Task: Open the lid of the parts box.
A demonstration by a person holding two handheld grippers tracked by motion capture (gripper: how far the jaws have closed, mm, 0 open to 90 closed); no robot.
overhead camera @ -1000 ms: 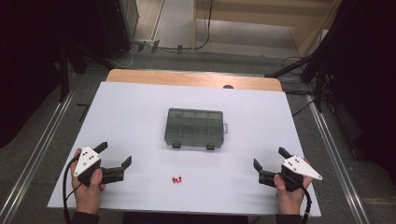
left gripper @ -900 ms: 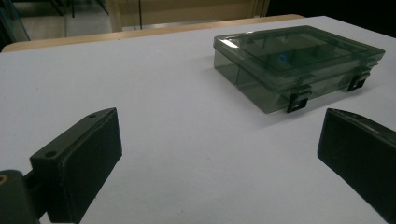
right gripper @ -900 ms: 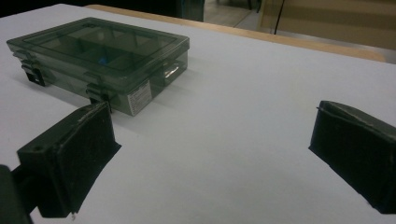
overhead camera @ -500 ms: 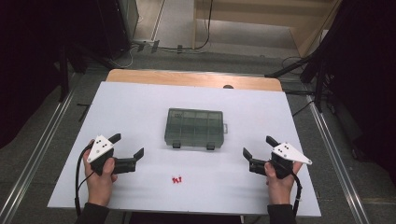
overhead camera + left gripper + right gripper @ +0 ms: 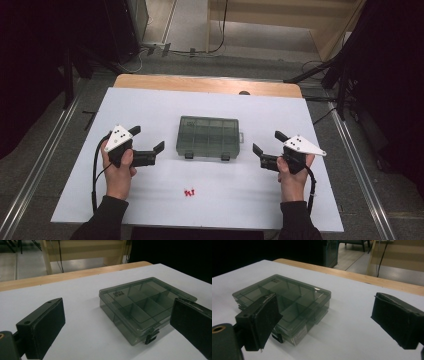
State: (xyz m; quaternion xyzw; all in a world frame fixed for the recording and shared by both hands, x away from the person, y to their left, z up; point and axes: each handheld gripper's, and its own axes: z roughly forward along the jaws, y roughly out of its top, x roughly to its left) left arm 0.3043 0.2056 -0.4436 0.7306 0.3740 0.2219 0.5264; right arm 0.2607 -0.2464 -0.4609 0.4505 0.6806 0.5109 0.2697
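A smoky-green clear compartment box (image 5: 207, 137) lies shut in the middle of the white table (image 5: 150, 105), its two black latches facing the person. In the left gripper view the box (image 5: 145, 307) sits just ahead and to the right. In the right gripper view the box (image 5: 292, 295) sits ahead and to the left. My left gripper (image 5: 147, 138) hovers left of the box, open and empty, pointing at it. My right gripper (image 5: 268, 142) hovers to its right, open and empty; its jaws have just been closing a little. A few tiny red pieces (image 5: 189, 192) lie near the front edge.
A bare wooden strip (image 5: 210, 85) runs along the table's far edge, with a small dark knob (image 5: 244, 93) on it. Metal floor rails (image 5: 35, 170) flank the table on both sides. Cables trail from each gripper down along the forearms.
Both hands have risen from near the front corners and moved inward and forward toward the box's two sides. The box and the red pieces have stayed put.
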